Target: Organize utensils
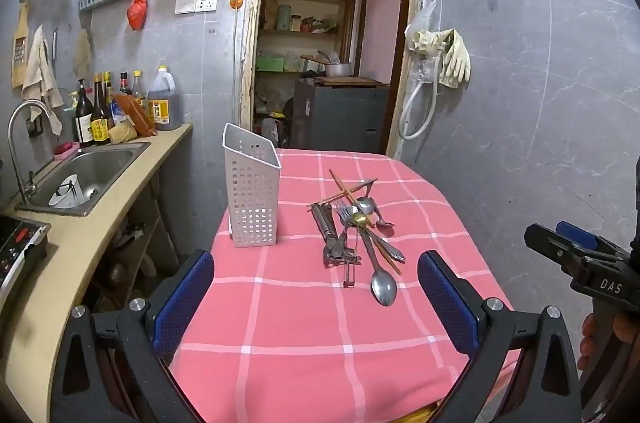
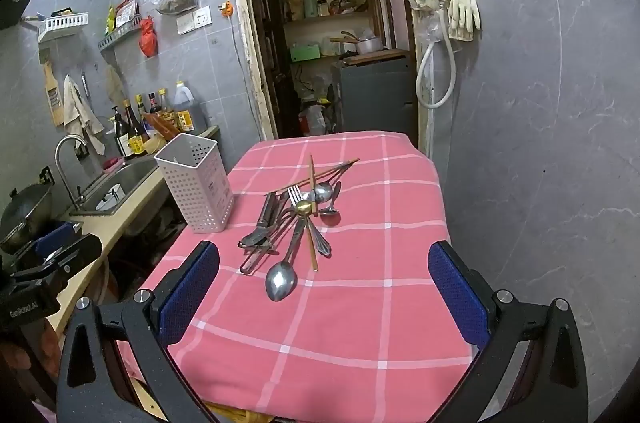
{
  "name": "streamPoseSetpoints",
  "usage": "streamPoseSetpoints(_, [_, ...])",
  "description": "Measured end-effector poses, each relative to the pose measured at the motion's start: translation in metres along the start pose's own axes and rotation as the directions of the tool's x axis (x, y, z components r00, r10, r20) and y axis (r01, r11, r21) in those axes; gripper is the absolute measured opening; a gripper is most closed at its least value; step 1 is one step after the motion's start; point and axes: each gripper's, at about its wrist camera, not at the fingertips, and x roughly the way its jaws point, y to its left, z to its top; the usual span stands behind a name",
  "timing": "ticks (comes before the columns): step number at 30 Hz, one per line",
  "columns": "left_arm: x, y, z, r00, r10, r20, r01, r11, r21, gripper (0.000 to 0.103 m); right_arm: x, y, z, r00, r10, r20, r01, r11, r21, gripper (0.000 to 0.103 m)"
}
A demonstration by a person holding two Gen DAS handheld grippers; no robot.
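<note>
Currently no part of the task is done, judging from the layout: every utensil lies loose on the surface and the holder appears empty as far as its rim shows.

Nearest the lens, the left gripper (image 1: 316, 297) fills the bottom of the left wrist view. Its jaws stand fully apart with nothing between them. The pads are blue with a fine knurled texture, set in matte black arms with bright metal screw heads. The right gripper (image 2: 324, 287) occupies the bottom of the right wrist view in the same condition: jaws wide, empty, above the cloth.

The surface (image 1: 304, 355) carries a pink cloth with a white grid, soft and slightly wrinkled, draping over rounded edges.

At frame centre lies the utensil pile (image 2: 298, 223). A large steel spoon (image 2: 281, 283) rests nearest, bowl toward the camera, dull polished metal. Behind it sit a fork (image 2: 295, 191), a brass-coloured spoon bowl (image 2: 304, 207), smaller spoons, a hinged steel tool whose type is unclear, and thin wooden chopsticks (image 2: 313, 219) crossing the heap. The pieces overlap and touch one another.

Left of the pile, apart from it, stands the holder (image 2: 196, 183): white rigid plastic, rectangular, upright, walls perforated in a square grid.

Remaining work: transfer of each utensil into the holder. Judged difficulty: tangled handles may drag neighbours when one piece is lifted.
</note>
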Motion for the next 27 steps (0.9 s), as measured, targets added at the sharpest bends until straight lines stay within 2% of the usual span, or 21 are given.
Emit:
streamPoseSetpoints(14, [-0.003,0.007,-0.015,1.0,-0.001,-0.001,0.001,1.0,-0.001,0.102,0.003,-0.001,0.0,1.0,0.003,-0.004,-0.003,1.0,0.004,0.102])
streamPoseSetpoints(19, [0.003,-0.003,-0.002,1.0,0.003,-0.009,-0.004,1.0,-0.005,0.102,0.005,0.0,0.0,1.0,0.003,-0.005,-0.003,1.0,0.005,0.102])
streamPoseSetpoints(27, [0.002,0.0,-0.015,1.0,0.005,-0.008,-0.005,1.0,-0.003,0.102,0.007,0.002,-0.003,1.0,0.004,-0.006,-0.004,1.0,0.004,0.102])
